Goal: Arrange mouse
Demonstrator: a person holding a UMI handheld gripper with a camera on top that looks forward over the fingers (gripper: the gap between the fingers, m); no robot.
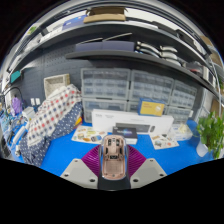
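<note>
A pinkish-beige computer mouse [113, 156] sits between my two fingers, its scroll wheel end pointing ahead. Both magenta pads [93, 159] press against its sides. My gripper [113, 160] is shut on the mouse and holds it above the blue table surface [70, 148]. The mouse's underside is hidden.
A white box [128, 122] lies just beyond the fingers on the blue surface. A checked cloth heap [50, 115] is to the left. Grey drawer cabinets [135, 92] with a yellow box [152, 108] stand behind. A green plant [211, 130] is at the right.
</note>
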